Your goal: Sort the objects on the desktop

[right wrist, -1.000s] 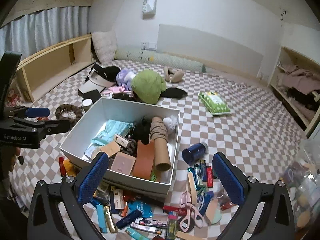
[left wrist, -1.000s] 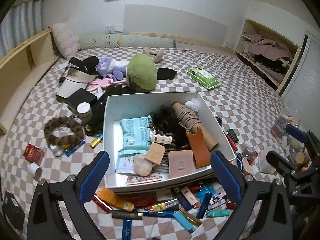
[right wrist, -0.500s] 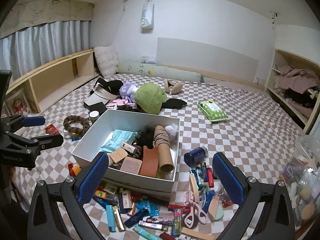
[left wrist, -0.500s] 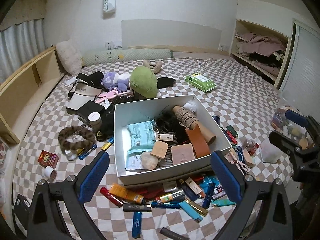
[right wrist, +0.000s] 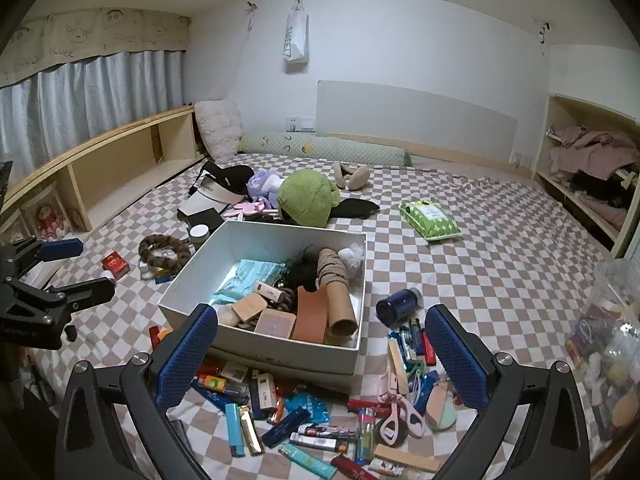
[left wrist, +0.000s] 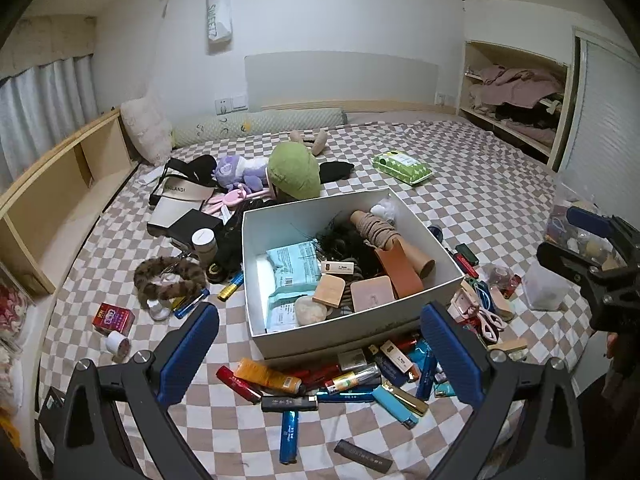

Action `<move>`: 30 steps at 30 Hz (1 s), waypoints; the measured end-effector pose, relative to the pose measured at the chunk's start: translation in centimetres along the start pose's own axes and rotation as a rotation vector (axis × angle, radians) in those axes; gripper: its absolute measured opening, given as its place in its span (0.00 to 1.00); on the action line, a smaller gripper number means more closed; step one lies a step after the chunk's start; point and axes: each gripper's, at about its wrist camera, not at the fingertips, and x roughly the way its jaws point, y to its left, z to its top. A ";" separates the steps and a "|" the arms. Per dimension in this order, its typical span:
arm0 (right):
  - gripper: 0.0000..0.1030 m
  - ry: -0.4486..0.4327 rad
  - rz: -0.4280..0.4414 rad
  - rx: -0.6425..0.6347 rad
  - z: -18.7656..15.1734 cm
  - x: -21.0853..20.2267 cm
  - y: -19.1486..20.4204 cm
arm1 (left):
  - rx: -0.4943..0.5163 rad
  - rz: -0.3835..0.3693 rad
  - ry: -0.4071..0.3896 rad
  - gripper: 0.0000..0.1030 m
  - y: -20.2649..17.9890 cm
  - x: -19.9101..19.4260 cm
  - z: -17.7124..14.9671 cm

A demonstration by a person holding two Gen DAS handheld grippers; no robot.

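I'm hovering my left hand-held gripper and right hand-held gripper, both wide and empty, above the lighters scattered just below, white box ahead, probably picking one next.

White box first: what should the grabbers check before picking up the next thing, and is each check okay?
1. Left gripper open, holding nothing: ok.
2. Right gripper open, holding nothing: ok.
3. White cardboard box upright with its top open: ok.
4. Free room in the box: ok, bare floor at its back left.
5. Loose lighters on the checkered bedspread in front of the box, uncovered: ok.
6. Which item goes next: cannot tell.
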 end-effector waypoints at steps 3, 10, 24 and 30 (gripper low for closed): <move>1.00 0.001 0.000 0.004 -0.3 -0.2 0.0 | -0.002 -0.008 0.001 0.99 0.1 -0.2 -0.3; 1.00 0.011 -0.010 0.002 -0.7 -0.2 0.0 | -0.005 -0.001 0.004 0.99 0.4 -0.4 -0.5; 1.00 0.015 -0.008 -0.007 -1.3 -0.5 0.4 | 0.002 0.019 0.031 0.99 0.1 -0.1 -0.8; 1.00 0.016 -0.007 -0.008 -1.5 -0.5 0.5 | -0.001 0.027 0.032 0.99 0.1 0.0 -0.9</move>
